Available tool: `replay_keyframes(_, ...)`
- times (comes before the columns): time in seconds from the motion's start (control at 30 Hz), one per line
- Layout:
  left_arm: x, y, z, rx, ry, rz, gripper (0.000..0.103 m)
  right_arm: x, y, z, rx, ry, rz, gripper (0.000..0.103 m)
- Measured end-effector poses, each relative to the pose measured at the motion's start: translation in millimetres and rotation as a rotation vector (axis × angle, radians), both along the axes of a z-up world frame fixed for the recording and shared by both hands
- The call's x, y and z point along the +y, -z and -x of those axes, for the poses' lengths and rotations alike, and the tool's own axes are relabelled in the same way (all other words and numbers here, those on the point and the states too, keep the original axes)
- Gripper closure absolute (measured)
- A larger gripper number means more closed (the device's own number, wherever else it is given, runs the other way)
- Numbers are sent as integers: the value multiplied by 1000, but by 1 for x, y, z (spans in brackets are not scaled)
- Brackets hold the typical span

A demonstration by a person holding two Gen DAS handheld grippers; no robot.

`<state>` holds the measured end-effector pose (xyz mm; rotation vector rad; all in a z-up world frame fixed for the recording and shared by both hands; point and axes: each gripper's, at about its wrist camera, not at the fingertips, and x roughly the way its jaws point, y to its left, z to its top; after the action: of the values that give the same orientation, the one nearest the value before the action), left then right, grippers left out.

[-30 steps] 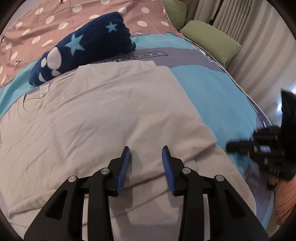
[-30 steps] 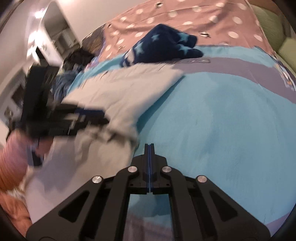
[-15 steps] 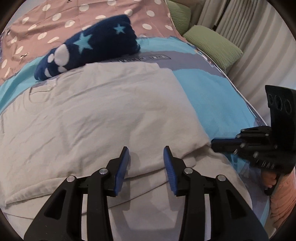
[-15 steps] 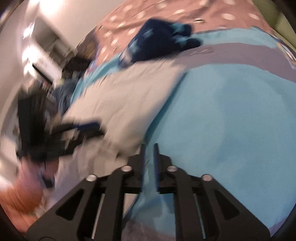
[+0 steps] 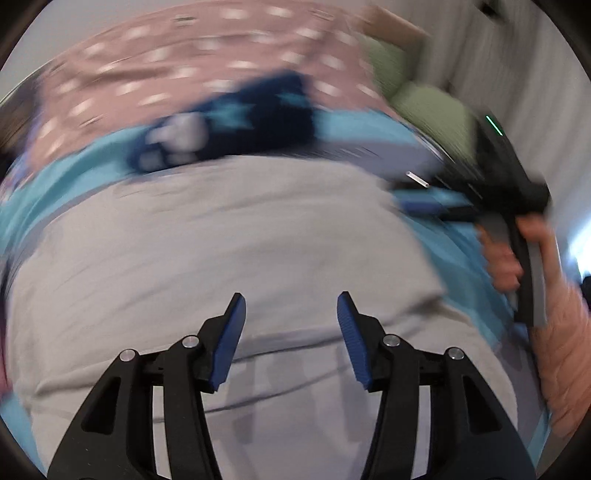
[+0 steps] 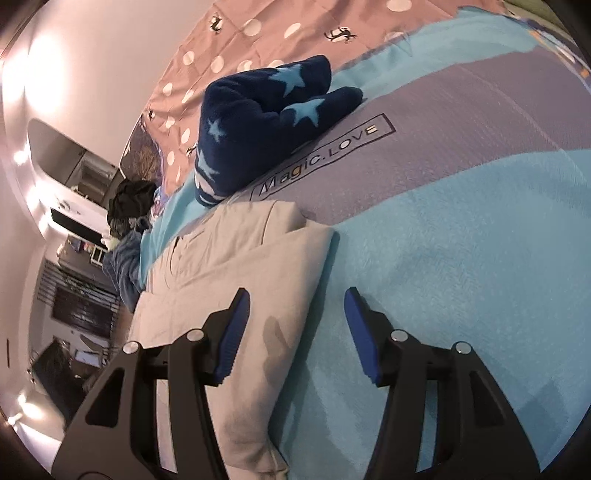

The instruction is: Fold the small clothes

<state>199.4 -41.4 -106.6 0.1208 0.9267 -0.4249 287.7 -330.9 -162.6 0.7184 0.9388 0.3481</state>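
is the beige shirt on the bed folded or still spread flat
Folded, at least partly: the beige shirt shows a doubled top layer with a stepped edge in the right wrist view, lying on the blue blanket.

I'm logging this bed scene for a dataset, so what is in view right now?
beige garment: one, partly folded, on the blue bedspread
navy star garment: one, bundled, beyond the beige garment
blue bedspread: one, turquoise with a grey band
pink dotted cover: one, far end of bed
green pillows: apparently two, blurred, far right
dark clothes heap: one, bed's left edge
left gripper: jaws opening, empty, above the beige garment
right gripper: jaws opening, empty
hand: one, holding the right gripper
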Motion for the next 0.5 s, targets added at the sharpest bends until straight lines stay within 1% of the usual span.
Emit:
replay_keyframes(0.1, 88, -7, -12, -22, -254, 21, 50, -1, 2, -5, 7, 8, -10, 47)
replay_keyframes(0.13, 126, -8, -15, -22, -367, 40, 50, -1, 2, -9, 11, 16, -12, 47)
replay_keyframes(0.17, 154, -8, -16, -18, -450, 61, 50, 0, 1, -11, 11, 19, -8, 46)
replay_keyframes(0.2, 179, -9, -17, -14, -501, 81, 51, 3, 0, -14, 10, 24, 4, 46)
replay_keyframes(0.23, 191, -9, -18, -14, -517, 88, 51, 6, -1, -18, 8, 28, 20, 48)
replay_keyframes(0.27, 202, -8, -20, -8, -526, 88, 51, 9, -2, -21, 6, 30, 35, 67)
replay_keyframes(0.3, 210, -5, -22, 5, -529, 82, 51, 12, -3, -24, 8, 24, 49, 98)
replay_keyframes(0.33, 216, 0, -26, 21, -525, 78, 52, 15, -3, -26, 10, 28, 64, 101)
replay_keyframes(0.37, 218, 6, -29, 38, -510, 73, 62, 16, -8, -25, -9, 55, 81, 101)
replay_keyframes(0.4, 217, 12, -33, 52, -487, 60, 96, 18, -14, -24, -34, 68, 97, 101)
replay_keyframes(0.43, 216, 14, -34, 60, -473, 45, 100, 20, -21, -23, -63, 77, 114, 101)
replay_keyframes(0.47, 215, 15, -33, 51, -479, 40, 101, 22, -26, -25, -93, 84, 139, 101)
replay_keyframes(0.5, 216, 13, -32, 29, -491, 40, 101, 24, -27, -28, -95, 85, 178, 101)
